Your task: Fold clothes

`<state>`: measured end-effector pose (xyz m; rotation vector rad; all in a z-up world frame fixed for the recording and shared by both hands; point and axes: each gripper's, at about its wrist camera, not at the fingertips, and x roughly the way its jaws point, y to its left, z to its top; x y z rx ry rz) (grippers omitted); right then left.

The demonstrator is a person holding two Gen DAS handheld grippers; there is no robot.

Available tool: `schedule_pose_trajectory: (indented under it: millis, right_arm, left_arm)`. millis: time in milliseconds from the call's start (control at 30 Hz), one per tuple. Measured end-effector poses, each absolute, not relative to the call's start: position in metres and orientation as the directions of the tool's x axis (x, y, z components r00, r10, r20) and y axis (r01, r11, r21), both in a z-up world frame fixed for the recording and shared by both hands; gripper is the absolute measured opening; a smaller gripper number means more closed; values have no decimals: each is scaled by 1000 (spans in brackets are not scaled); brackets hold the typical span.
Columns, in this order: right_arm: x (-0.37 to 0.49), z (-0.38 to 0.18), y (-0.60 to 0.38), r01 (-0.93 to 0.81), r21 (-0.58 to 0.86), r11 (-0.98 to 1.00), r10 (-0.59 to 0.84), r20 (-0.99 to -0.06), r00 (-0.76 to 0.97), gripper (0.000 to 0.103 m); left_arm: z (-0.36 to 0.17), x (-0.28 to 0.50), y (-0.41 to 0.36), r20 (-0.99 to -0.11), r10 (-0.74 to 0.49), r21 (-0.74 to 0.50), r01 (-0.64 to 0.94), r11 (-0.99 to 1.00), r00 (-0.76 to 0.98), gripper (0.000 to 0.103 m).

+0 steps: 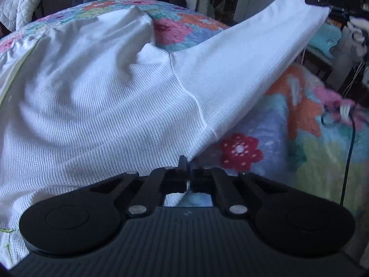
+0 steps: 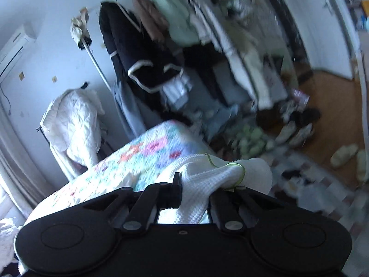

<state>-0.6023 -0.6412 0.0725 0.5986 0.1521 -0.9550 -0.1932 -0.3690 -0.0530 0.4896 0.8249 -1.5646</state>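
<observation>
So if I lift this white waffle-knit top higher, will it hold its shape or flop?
Likely flop: the white waffle-knit top already sags in soft folds from the left hand-held gripper. Probably light, since it bunches over the right hand-held gripper. The textured knit should resist slipping.

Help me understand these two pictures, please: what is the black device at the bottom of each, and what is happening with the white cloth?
Each black device is a hand-held two-finger gripper, and each picture comes from a camera mounted on one, looking forward along its fingers. In the left wrist view, the left gripper is shut on the edge of a white garment spread over a flowered quilt on a bed. In the right wrist view, the right gripper pinches a bunched part of white cloth, probably the same garment. Hanging clothes fill the background.
</observation>
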Motion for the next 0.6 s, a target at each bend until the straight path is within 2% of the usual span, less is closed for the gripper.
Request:
schedule_pose_trajectory:
  millis: [100, 167, 267, 333, 400, 467, 600]
  right_arm:
    - [-609, 67, -634, 842, 351, 410, -730, -427, 533, 4]
    - [-603, 57, -634, 841, 363, 402, -715, -448, 536, 4]
    - [-579, 51, -631, 820, 382, 426, -685, -457, 568, 5]
    - [-550, 54, -627, 791, 387, 474, -651, -451, 611, 5]
    - [-510, 61, -618, 739, 383, 554, -595, -439, 673, 5]
    - [-463, 66, -605, 675, 375, 635, -526, -431, 733, 5]
    - [-356, 63, -572, 547, 358, 757, -381, -437, 814, 5]
  left_arm:
    - [-52, -209, -366, -742, -653, -164, 985, -46, -154, 2]
    - [-62, -211, -366, -778, -614, -140, 990, -33, -131, 3]
    - [-64, -198, -362, -794, -592, -199, 979, 37, -138, 6]
    - [-52, -188, -350, -770, -617, -259, 963, 72, -161, 16]
    - [-36, -178, -329, -727, -670, -287, 953, 98, -149, 42]
    - [-22, -160, -305, -688, -715, -329, 932, 153, -126, 49]
    - [-8, -111, -264, -651, -758, -381, 880, 283, -38, 50]
